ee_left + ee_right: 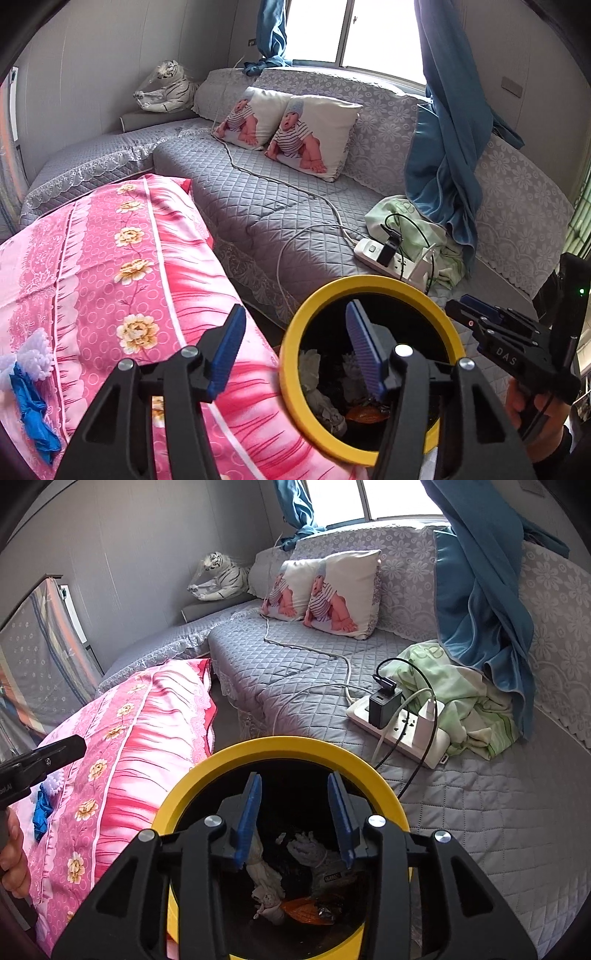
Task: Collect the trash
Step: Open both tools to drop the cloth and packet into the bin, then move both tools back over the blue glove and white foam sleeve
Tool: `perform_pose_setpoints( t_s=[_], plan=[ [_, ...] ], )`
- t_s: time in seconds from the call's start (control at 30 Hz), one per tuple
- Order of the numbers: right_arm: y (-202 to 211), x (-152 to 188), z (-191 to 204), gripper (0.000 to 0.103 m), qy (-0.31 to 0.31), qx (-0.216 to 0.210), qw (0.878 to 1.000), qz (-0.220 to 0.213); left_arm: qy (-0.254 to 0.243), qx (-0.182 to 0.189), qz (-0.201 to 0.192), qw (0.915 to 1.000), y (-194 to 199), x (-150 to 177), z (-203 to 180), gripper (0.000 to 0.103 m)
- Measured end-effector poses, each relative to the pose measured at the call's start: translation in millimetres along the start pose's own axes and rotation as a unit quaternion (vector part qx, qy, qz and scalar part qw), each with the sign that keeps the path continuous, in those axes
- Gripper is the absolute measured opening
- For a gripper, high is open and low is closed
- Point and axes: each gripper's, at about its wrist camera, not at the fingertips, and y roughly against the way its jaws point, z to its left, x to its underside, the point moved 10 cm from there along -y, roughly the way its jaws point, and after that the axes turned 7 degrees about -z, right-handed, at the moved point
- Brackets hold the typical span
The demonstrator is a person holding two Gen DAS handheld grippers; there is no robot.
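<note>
Right gripper (294, 818) over the yellow-rimmed bin (192, 786), jaws spread, nothing between — crumpled trash (266, 882) lies inside. Left gripper (295, 349) also spread, empty. Blue glove (31, 413) near pink quilt's (147, 266) left edge.

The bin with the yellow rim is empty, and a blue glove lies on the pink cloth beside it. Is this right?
Not quite. The bin is not empty: the right wrist view shows crumpled white tissues and an orange wrapper inside it. The rest holds: the blue glove lies on the pink cloth beside it.
</note>
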Motion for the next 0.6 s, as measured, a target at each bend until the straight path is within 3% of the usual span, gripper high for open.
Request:
perform_pose_setpoints(
  t_s=[0.13, 0.33, 0.6],
  plan=[
    [-1, -7, 29, 0.035, 0.016, -0.031, 0.999, -0.003, 0.017, -0.023, -0.007, 0.9996, 21, 0, 35, 0.055],
    [-10, -16, 85, 0.035, 0.046, -0.084, 0.995, -0.004, 0.036, -0.072, -0.026, 0.9964, 64, 5, 95, 0.065],
    [-27, -14, 181, 0.035, 0.098, -0.174, 0.980, 0.016, 0.075, -0.135, -0.029, 0.9876, 111, 31, 172, 0.075]
  ],
)
